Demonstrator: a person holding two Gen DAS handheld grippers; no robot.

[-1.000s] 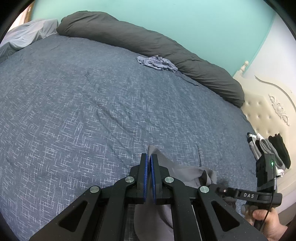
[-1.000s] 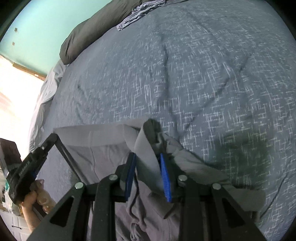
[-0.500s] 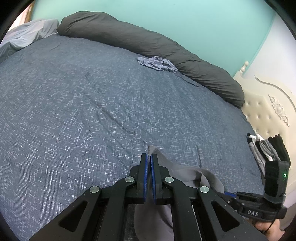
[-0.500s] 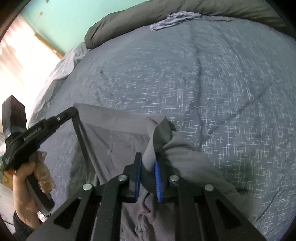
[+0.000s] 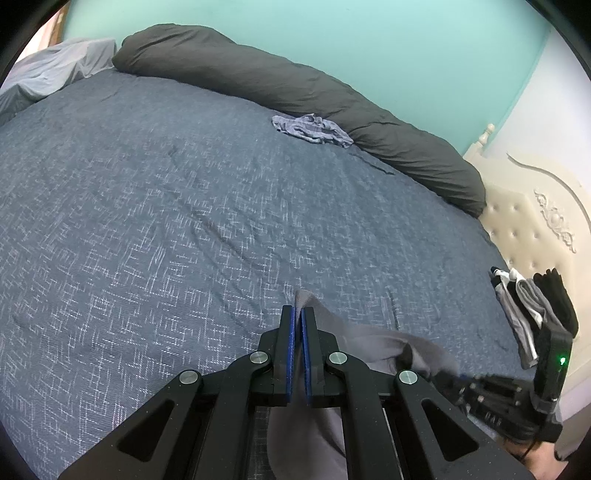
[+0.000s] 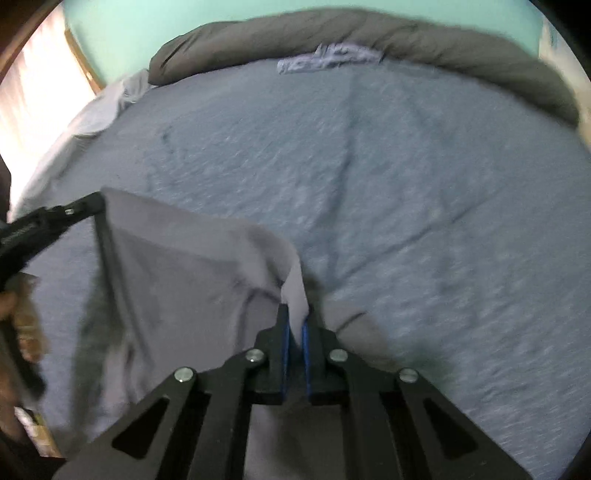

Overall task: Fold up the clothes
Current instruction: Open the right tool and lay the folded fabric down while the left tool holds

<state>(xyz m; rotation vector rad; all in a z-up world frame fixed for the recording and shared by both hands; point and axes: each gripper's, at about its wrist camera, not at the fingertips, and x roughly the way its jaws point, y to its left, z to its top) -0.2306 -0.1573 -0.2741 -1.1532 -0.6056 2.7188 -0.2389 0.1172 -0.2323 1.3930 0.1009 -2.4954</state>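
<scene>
Grey garment (image 6: pixel 192 295): a soft grey piece of clothing held up just above the blue-grey bedspread (image 5: pixel 184 221), stretched between two hand-held grippers near the bed's near edge. Left gripper (image 5: pixel 296 314): blue pads pressed narrow on one corner of the garment, a small peak of cloth standing above the tips. Right gripper (image 6: pixel 293 317): jaws drawn in tight on a bunched fold of the same garment, the cloth rising between the pads; this view is motion-blurred. A hand (image 6: pixel 14 306) grips the left tool's handle at the garment's left side. Across the bedspread from the garment, a crumpled blue-grey cloth (image 5: pixel 312 129) lies against a long dark grey bolster (image 5: pixel 295 85) along the teal wall (image 5: pixel 332 33). A stack of folded dark and light clothes (image 5: pixel 532 310) sits at the bedspread's right edge, beside the cream tufted headboard (image 5: pixel 528 229). Pale bedding (image 5: pixel 55 70) is heaped at the far left corner.
</scene>
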